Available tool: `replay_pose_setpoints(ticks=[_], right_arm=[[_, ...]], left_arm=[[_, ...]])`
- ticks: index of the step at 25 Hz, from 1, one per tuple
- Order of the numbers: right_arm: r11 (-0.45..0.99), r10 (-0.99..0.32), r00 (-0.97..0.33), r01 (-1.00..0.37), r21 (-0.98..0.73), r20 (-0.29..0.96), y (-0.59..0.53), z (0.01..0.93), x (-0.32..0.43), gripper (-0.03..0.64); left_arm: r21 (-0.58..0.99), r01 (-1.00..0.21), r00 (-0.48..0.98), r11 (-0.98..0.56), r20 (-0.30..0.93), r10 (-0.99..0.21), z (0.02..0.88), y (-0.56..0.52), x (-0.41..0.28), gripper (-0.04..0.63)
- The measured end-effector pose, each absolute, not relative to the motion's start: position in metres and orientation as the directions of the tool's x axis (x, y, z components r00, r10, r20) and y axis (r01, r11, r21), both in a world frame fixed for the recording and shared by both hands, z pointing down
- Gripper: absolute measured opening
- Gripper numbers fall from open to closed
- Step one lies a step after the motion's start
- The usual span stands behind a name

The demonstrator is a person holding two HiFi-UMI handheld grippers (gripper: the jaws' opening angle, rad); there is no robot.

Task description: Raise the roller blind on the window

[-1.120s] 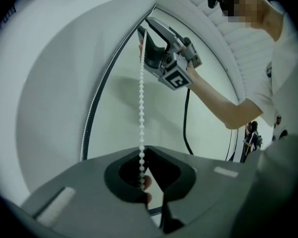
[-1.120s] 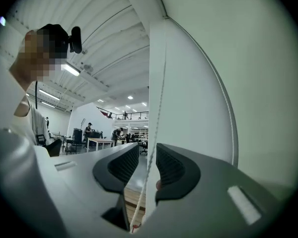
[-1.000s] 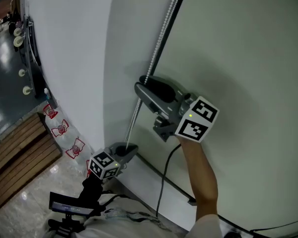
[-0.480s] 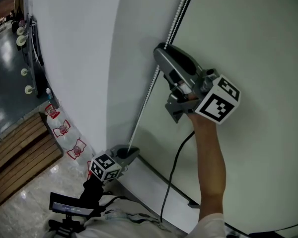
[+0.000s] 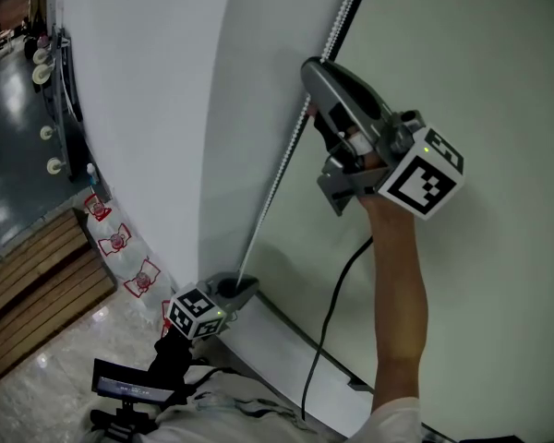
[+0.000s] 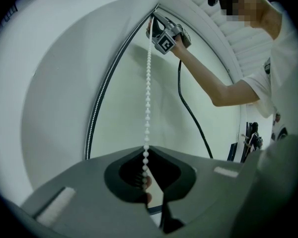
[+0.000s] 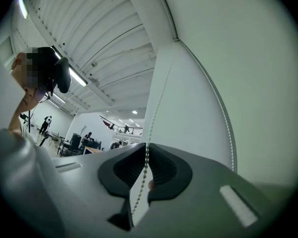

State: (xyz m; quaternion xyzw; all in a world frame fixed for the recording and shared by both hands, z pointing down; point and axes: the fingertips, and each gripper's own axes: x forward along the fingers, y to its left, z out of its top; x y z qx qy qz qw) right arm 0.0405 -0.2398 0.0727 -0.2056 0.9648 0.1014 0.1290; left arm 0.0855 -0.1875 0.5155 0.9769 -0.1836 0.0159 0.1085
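A white bead chain (image 5: pixel 277 178) hangs beside the pale roller blind (image 5: pixel 480 63) and its dark side track. High up, my right gripper (image 5: pixel 311 89) has its jaws closing on the chain, and in the right gripper view the fingertips touch the chain (image 7: pixel 156 108) on both sides at the right gripper (image 7: pixel 146 151). Low down near the blind's bottom bar, my left gripper (image 5: pixel 240 289) is shut on the chain's lower part. The left gripper view shows the chain (image 6: pixel 148 93) running taut from the left gripper (image 6: pixel 145 158) up to the right gripper (image 6: pixel 156 28).
A white wall (image 5: pixel 138 109) stands just left of the chain. A black cable (image 5: pixel 328 340) hangs from the right gripper. On the floor at the left are a wooden platform (image 5: pixel 28 284) and packed water bottles (image 5: pixel 120 243). A black stand (image 5: pixel 129 390) sits below.
My right gripper has climbed up along the chain and its jaws have narrowed round it. The left gripper has kept its place, holding the chain low down.
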Motion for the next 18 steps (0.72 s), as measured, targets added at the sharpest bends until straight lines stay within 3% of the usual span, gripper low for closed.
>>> replay_pose_setpoints(ticks=[18], right_arm=[[0.924,-0.359,-0.909,-0.377,0.055,-0.21,-0.227,0.084,0.047,0.015]], left_arm=[[0.217,-0.356,0.935,-0.909,0.071,-0.349,0.497,-0.189,0.092,-0.002]])
